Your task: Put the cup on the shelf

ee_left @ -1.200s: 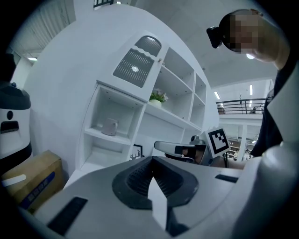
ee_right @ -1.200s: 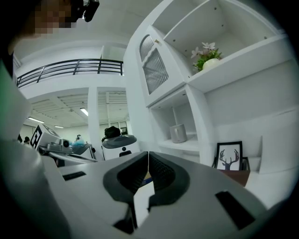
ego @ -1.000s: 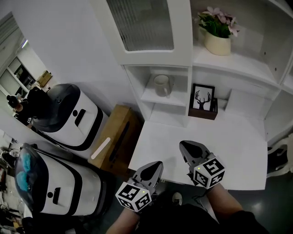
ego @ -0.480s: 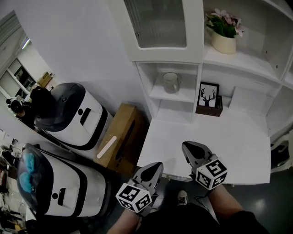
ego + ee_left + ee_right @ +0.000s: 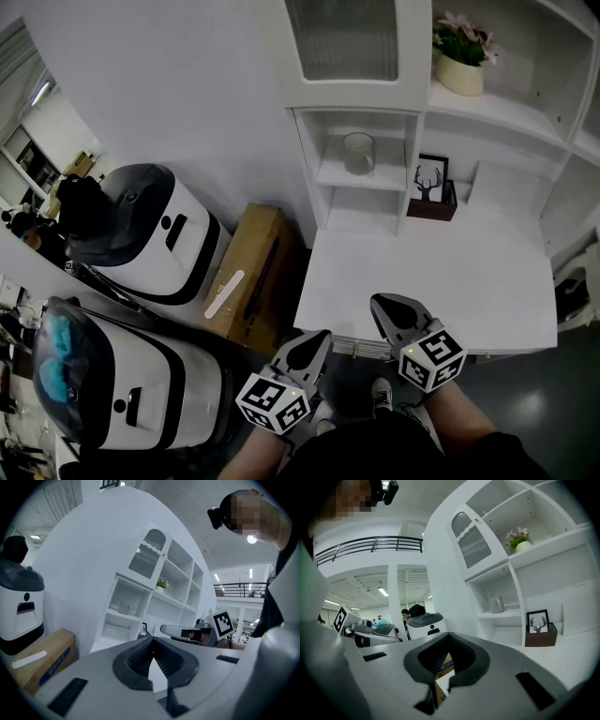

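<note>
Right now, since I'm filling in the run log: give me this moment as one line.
cup: standing on shelf | left gripper: shut, empty | right gripper: shut, empty | both grippers: low, at desk front edge

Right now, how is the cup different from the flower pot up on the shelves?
The cup stands in the narrow left compartment. The flower pot stands higher, on the wider shelf to its right. The cup is grey with nothing showing out of it, while the flower pot is cream and holds pink flowers with green leaves. Both stand upright on white shelving.
</note>
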{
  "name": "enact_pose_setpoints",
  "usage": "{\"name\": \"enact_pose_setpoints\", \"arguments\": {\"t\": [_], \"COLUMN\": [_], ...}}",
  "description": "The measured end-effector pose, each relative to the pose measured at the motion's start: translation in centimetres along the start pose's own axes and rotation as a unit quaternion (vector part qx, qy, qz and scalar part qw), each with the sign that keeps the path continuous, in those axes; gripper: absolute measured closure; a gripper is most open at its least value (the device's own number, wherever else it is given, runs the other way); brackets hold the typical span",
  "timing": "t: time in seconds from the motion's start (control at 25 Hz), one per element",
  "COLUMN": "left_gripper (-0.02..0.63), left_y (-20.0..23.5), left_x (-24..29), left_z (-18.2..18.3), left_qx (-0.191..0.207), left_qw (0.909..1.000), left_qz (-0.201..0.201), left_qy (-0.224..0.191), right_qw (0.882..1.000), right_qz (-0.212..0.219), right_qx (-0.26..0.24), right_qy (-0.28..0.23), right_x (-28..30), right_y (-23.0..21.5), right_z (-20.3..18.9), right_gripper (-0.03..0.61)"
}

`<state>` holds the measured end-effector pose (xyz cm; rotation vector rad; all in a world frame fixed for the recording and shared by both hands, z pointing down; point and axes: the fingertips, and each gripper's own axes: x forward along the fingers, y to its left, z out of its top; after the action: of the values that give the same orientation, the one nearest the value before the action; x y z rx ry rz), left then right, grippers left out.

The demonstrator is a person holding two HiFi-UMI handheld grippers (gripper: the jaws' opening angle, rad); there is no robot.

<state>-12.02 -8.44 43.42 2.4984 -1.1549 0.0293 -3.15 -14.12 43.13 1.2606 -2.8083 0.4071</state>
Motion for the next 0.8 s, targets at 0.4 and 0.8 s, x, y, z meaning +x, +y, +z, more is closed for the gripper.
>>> {"name": "enact_pose_setpoints", "arguments": {"t": [0.4,0.8], "left_gripper": [0.609,0.609], "left_y": [-0.1,-1.9], "left_x": [-5.0,-9.0], "left_z": [-1.2,-2.5], "left_qx": [-0.002,0.008], "left_qw": [0.9997,0.9984], "left_qz": [-0.025,-0.055], "left_qy": [0.0,0.002], "right_qw": [1.0,0.999], "right_qz": [-0.015,-0.038], "right_qx": [-0.004,-0.006], "right_qy": [0.004,-0.002], "right_x": [-1.4,-4.4], "right_y": [5.9,10.1], "right_z": [-1.9,-3.4], "right_gripper": [0.574,0.574]}}
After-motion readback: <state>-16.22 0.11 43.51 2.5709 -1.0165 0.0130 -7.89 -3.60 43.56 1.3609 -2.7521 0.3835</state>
